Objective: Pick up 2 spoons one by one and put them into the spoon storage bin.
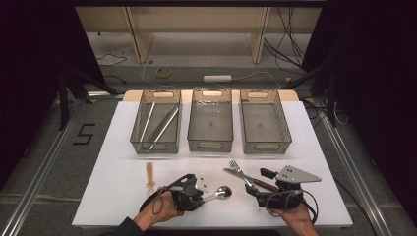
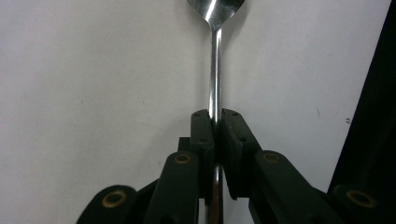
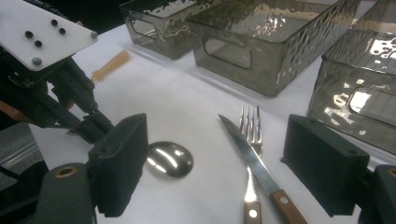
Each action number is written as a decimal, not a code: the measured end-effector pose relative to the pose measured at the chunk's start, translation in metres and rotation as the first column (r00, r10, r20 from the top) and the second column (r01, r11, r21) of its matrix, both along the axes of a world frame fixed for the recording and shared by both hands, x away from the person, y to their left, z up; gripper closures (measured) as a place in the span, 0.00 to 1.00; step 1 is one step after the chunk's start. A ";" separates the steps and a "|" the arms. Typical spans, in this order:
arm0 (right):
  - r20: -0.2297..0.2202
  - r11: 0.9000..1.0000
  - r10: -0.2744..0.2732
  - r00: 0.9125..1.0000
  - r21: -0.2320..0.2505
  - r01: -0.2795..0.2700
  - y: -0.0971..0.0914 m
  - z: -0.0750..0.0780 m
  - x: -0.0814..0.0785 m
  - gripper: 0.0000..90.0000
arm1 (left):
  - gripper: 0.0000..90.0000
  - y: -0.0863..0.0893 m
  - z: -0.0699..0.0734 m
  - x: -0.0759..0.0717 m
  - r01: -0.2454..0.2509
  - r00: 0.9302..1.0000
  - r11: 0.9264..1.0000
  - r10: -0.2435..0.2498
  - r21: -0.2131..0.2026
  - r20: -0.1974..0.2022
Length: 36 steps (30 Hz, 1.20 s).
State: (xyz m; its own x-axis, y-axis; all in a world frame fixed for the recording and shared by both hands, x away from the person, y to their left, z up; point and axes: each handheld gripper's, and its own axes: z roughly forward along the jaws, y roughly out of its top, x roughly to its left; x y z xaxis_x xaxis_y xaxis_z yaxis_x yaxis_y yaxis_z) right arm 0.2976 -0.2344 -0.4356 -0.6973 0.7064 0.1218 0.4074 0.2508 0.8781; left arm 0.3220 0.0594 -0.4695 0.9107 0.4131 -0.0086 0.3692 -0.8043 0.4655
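A polished steel spoon (image 2: 215,60) is lying flat on the white surface (image 1: 118,196) near its front edge, its slim handle being pinched between the left tool's (image 2: 215,122) jaws, its bowl pointing away.

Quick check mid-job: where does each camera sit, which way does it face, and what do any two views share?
High view: above the person's side, looking forward and down on the table with three bins; forearms, left gripper, right gripper show.
Left gripper view: along its jaws, shut on the spoon.
Right gripper view: between open jaws, toward fork and knife.
Shared: the spoon shows in all three.
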 end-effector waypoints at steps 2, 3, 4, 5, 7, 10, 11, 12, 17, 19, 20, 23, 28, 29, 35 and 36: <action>0.000 1.000 0.000 1.000 0.000 0.000 0.000 0.000 0.000 0.26 | 0.93 0.000 0.000 0.000 0.000 1.000 1.000 0.000 -0.002 0.000; 0.000 1.000 0.000 1.000 0.001 0.000 0.000 0.000 0.000 0.26 | 0.93 0.000 0.000 0.000 0.000 1.000 1.000 0.000 -0.002 0.003; 0.000 1.000 -0.001 1.000 0.002 0.001 0.000 0.000 0.000 0.26 | 0.93 0.000 0.000 0.000 0.000 1.000 1.000 0.000 -0.004 0.002; 0.000 1.000 -0.001 1.000 0.001 0.001 0.000 0.000 0.000 0.26 | 0.93 0.001 0.000 0.000 -0.004 1.000 1.000 0.004 -0.007 0.001; 0.000 1.000 -0.001 1.000 0.002 0.001 -0.001 0.000 0.000 0.26 | 0.93 0.002 0.000 0.001 -0.009 1.000 1.000 0.009 -0.007 0.006; 0.001 1.000 -0.001 1.000 0.002 0.001 -0.001 0.000 0.000 0.26 | 0.93 0.004 0.002 0.002 -0.023 1.000 1.000 0.023 -0.020 0.014; 0.002 1.000 -0.001 1.000 0.002 0.001 -0.001 0.000 0.000 0.26 | 0.93 0.005 0.003 0.002 -0.022 1.000 1.000 0.022 -0.019 0.019; 0.004 1.000 0.000 1.000 0.002 0.000 -0.001 0.000 0.000 0.26 | 0.93 0.006 0.004 0.003 -0.025 0.999 0.999 0.026 -0.023 0.023; 0.004 1.000 -0.001 1.000 0.001 0.001 -0.001 0.001 0.000 0.26 | 0.93 0.008 0.007 0.003 -0.041 0.999 0.998 0.042 -0.048 0.027; 0.005 1.000 -0.001 1.000 0.000 0.001 -0.001 0.001 0.000 0.26 | 0.93 0.010 0.009 0.004 -0.042 0.999 0.997 0.044 -0.057 0.031; 0.005 1.000 -0.001 1.000 0.001 0.001 -0.001 0.001 0.000 0.26 | 0.93 0.011 0.010 0.005 -0.048 0.998 0.997 0.050 -0.064 0.031; 0.006 1.000 -0.001 1.000 0.001 0.001 -0.001 0.001 0.000 0.26 | 0.93 0.015 0.016 0.006 -0.058 0.997 0.995 0.061 -0.086 0.039; 0.007 1.000 -0.001 1.000 0.001 0.001 -0.001 0.001 0.000 0.26 | 0.93 0.021 0.024 0.009 -0.089 0.994 0.986 0.096 -0.143 0.043; 0.006 1.000 -0.002 1.000 0.001 0.002 -0.001 0.001 0.000 0.26 | 0.93 0.022 0.026 0.009 -0.093 0.994 0.984 0.102 -0.149 0.049; 0.006 1.000 -0.003 1.000 -0.002 0.003 -0.001 0.001 0.000 0.26 | 0.93 0.028 0.038 0.012 -0.125 0.988 0.970 0.141 -0.208 0.066; 0.007 1.000 -0.002 1.000 -0.001 0.002 -0.001 0.001 0.000 0.26 | 0.93 0.028 0.039 0.012 -0.129 0.987 0.968 0.146 -0.216 0.068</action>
